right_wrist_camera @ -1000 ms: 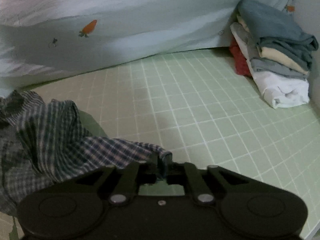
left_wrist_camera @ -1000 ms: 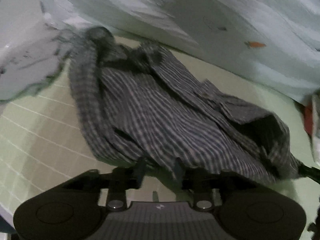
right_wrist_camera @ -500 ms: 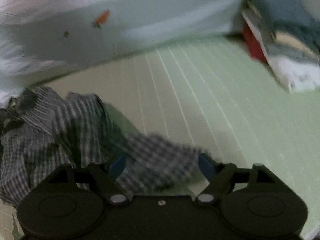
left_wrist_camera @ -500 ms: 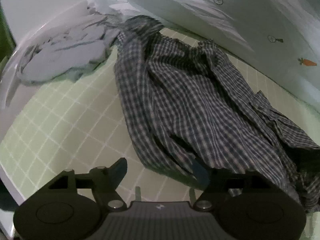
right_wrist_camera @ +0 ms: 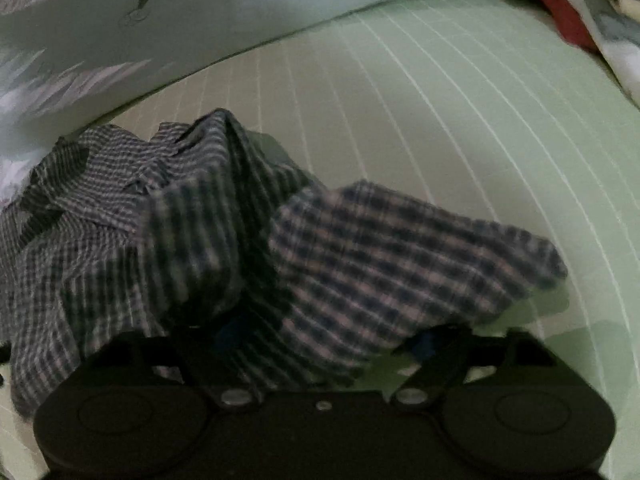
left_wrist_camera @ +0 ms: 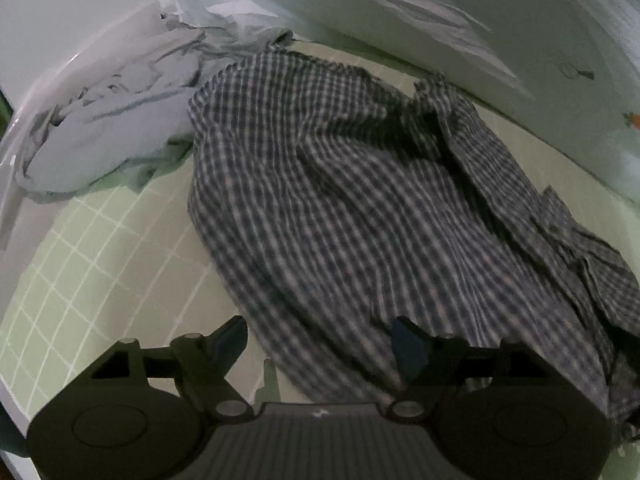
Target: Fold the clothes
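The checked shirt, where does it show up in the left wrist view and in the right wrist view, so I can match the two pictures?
Left wrist view: the checked shirt fills the centre and right, from the pale bedding at the top down to the camera's own hand-held gripper.
Right wrist view: the checked shirt lies crumpled in the left and centre, one flap reaching right.
Shared landmark: the green gridded mat under it.
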`<state>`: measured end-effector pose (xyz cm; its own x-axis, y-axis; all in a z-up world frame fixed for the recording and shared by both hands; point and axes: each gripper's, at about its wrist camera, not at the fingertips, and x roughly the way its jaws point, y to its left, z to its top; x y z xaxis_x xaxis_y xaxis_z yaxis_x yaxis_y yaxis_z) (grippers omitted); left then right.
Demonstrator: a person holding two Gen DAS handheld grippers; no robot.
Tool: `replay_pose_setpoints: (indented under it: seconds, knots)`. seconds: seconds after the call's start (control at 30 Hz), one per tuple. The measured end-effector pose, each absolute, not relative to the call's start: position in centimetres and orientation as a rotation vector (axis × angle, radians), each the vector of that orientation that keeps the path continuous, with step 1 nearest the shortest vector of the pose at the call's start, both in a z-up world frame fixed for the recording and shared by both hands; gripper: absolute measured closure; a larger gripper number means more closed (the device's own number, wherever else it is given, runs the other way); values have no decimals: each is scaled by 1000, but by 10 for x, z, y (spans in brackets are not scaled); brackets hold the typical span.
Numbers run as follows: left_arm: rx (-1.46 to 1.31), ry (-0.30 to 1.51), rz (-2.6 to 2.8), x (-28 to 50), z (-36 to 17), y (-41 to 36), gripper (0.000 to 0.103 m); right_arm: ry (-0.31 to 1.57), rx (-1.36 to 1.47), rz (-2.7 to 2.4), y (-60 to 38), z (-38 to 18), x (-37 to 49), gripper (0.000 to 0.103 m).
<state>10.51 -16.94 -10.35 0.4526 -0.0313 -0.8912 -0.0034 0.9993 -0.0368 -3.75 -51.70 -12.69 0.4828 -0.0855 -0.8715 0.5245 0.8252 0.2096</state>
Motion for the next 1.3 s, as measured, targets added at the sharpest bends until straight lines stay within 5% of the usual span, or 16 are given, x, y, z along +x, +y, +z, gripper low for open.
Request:
replay_pose_setpoints:
  seconds: [0.07, 0.27, 0.33, 0.43, 0.5, 0.57, 0.87, 1.1, 1.3]
  knots:
    - [-53, 1100, -4, 116, -106, -171, 23, 986, 468, -394, -530, -127, -26, 85]
    - [-68, 1087, 20, 139, -103, -180, 22, 909, 362, -497, -621, -121, 44, 95]
    - [-62, 1076, 13, 143, -100, -183, 20, 866, 262, -587, -653, -110, 76, 92]
    - [-54, 1037, -16, 137, -92, -183, 13, 840, 175, -678, -670, -84, 103, 61]
    - [-57, 1025, -24, 132, -89, -182, 13, 772, 186, -664, -657, -68, 95, 32]
    - [-58, 1026, -32, 127, -87, -180, 13, 740, 230, -637, -632, -63, 74, 17]
    - [-15, 1031, -96, 74, -82, -161, 11, 794, 341, -590, -507, -92, -36, 14]
    - [43, 1057, -152, 37, -86, -138, 11, 877, 402, -485, -461, -114, -43, 15]
    - [60, 1031, -146, 21, -78, -115, 11, 890, 400, -418, -425, -128, -25, 36]
